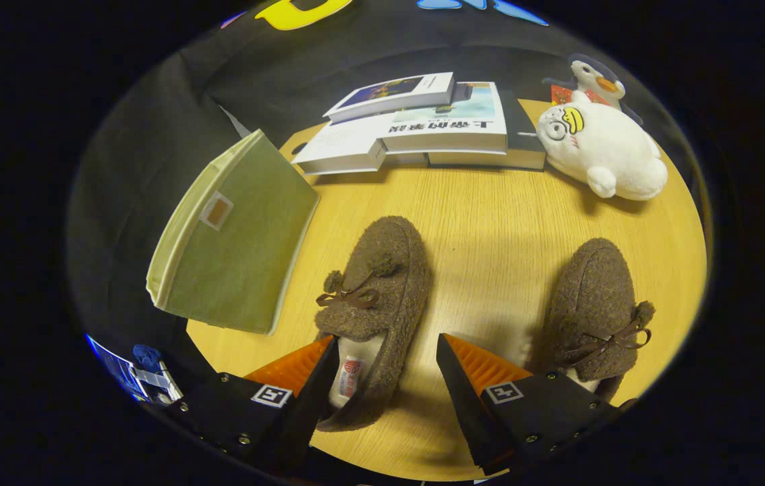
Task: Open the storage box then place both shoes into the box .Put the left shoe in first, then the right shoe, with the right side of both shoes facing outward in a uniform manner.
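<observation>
Hand-held gripper spread over left shoe, toe pointing away, right shoe alongside, parallel

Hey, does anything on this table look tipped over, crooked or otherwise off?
The green storage box leans tilted off the table edge, left of the shoes. The white plush toy lies on its side. The open gripper straddles one shoe's heel.

Tongs: wedge-shaped fingers, square tag markers, small screws.
</observation>
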A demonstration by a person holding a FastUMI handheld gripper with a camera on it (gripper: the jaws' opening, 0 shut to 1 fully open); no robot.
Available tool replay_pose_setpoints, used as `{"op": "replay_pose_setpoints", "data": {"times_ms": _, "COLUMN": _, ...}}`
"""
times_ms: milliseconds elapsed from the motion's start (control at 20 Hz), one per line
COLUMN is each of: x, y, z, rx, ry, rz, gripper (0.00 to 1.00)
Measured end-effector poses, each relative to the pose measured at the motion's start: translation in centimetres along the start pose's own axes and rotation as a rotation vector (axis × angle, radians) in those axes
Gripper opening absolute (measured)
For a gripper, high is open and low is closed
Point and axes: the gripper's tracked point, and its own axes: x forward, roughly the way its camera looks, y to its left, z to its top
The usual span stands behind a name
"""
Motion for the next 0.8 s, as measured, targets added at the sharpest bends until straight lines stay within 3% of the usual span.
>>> {"op": "replay_pose_setpoints", "data": {"times_ms": 250, "x": 3.2, "y": -0.8, "z": 0.7, "rx": 0.087, "ry": -0.044, "rz": -0.026, "gripper": 0.75}}
{"op": "replay_pose_setpoints", "data": {"times_ms": 300, "x": 3.5, "y": -1.1, "z": 0.8, "rx": 0.090, "ry": -0.050, "rz": -0.037, "gripper": 0.66}}
{"op": "replay_pose_setpoints", "data": {"times_ms": 400, "x": 3.5, "y": -0.7, "z": 0.8, "rx": 0.104, "ry": -0.049, "rz": -0.031, "gripper": 0.28}}
{"op": "replay_pose_setpoints", "data": {"times_ms": 450, "x": 3.3, "y": -0.9, "z": 0.9, "rx": 0.095, "ry": -0.048, "rz": -0.045, "gripper": 0.26}}
{"op": "replay_pose_setpoints", "data": {"times_ms": 500, "x": 3.1, "y": -0.8, "z": 1.0, "rx": 0.116, "ry": -0.049, "rz": -0.055, "gripper": 0.11}}
{"op": "replay_pose_setpoints", "data": {"times_ms": 600, "x": 3.4, "y": -1.4, "z": 1.2, "rx": 0.145, "ry": -0.051, "rz": -0.072, "gripper": 0.09}}
{"op": "replay_pose_setpoints", "data": {"times_ms": 650, "x": 2.8, "y": -1.5, "z": 1.5, "rx": 0.148, "ry": -0.050, "rz": -0.080, "gripper": 0.02}}
{"op": "replay_pose_setpoints", "data": {"times_ms": 800, "x": 0.9, "y": -1.6, "z": 2.6, "rx": 0.167, "ry": -0.059, "rz": -0.087, "gripper": 0.02}}
